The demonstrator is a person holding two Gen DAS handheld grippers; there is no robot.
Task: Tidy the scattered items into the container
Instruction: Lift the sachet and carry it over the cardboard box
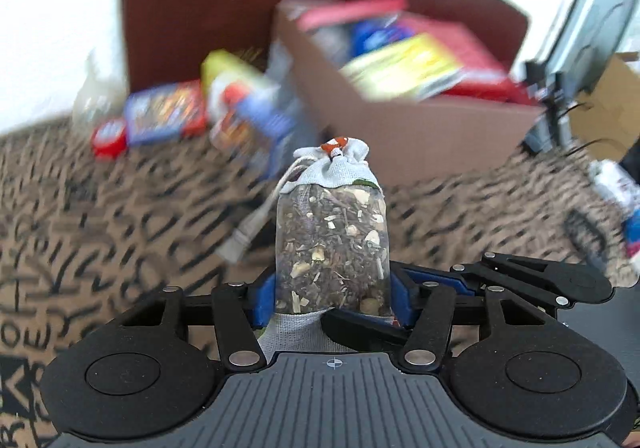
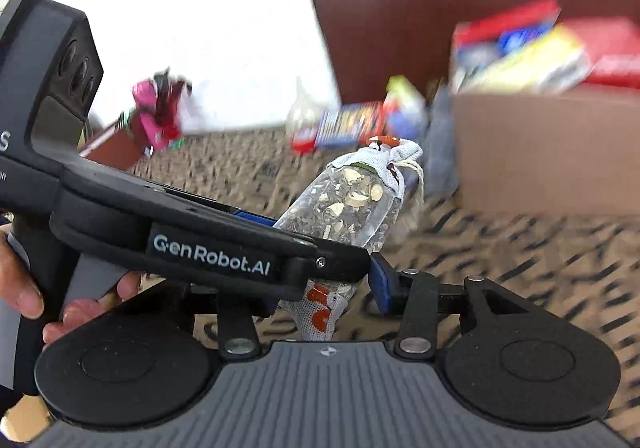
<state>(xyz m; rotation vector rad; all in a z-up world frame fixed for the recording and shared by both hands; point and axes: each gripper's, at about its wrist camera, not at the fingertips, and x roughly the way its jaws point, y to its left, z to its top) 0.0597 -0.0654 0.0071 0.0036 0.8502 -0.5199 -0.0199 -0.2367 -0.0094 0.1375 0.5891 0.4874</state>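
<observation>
The tan surface printed with black lettering (image 1: 100,215) supports an open brown cardboard box (image 1: 420,135), a blue-and-red flat packet (image 1: 164,113) and a red-lidded clear jar (image 1: 106,135).

The sachet (image 1: 332,232) has grey cloth ends, a clear middle and an orange tie. The box (image 1: 420,135) is brown; the carpet (image 1: 100,215) tan with black marks.

sachet (image 1: 332,232) before cardboard box (image 1: 420,135), packets (image 1: 164,113) left of box
</observation>
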